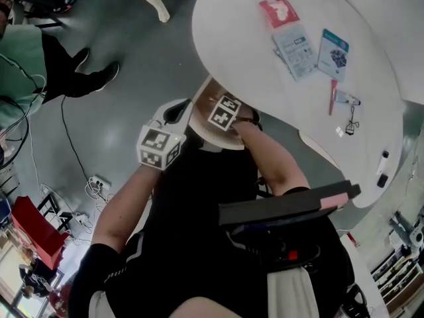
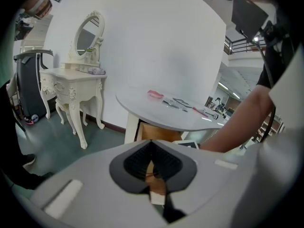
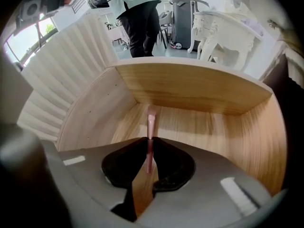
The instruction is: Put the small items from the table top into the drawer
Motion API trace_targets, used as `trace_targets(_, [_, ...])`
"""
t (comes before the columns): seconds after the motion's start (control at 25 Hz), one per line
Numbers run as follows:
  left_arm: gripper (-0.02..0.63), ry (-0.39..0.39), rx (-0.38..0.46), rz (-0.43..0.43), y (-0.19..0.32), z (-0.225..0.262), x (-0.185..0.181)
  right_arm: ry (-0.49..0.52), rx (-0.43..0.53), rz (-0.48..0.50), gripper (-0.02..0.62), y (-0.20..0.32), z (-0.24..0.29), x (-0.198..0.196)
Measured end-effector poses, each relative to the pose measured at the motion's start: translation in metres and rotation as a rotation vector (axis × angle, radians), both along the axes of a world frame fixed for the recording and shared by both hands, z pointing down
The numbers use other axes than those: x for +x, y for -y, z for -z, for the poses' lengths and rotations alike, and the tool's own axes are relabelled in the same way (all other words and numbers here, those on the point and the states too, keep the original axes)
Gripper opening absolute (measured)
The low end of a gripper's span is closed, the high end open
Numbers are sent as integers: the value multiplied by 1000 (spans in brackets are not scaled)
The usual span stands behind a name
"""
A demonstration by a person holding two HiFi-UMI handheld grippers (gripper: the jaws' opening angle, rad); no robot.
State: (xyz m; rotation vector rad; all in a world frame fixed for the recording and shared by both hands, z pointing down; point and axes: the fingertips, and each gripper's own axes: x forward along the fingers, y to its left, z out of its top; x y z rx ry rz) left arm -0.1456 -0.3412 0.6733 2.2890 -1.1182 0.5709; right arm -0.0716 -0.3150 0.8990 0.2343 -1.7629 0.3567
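Right gripper (image 3: 150, 141) down in drawer (image 3: 190, 87), jaws pinching pink stick (image 3: 151, 120). Left gripper (image 2: 151, 144) beside drawer, jaws together, empty. Packets (image 1: 299, 48) on table (image 1: 232, 32) over drawer; print unreadable.

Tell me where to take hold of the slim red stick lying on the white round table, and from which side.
Probably best from straight above, jaws across its narrow width, on the half of the slim red stick nearest the blue-and-white card. It lies flat on the white round table, long and thin, and a small white tube lies close beside its middle.
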Motion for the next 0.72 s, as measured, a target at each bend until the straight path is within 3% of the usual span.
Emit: trace_targets(0.72, [0, 3, -4, 42, 0, -1, -11, -43, -49, -113, 49, 4, -19, 5])
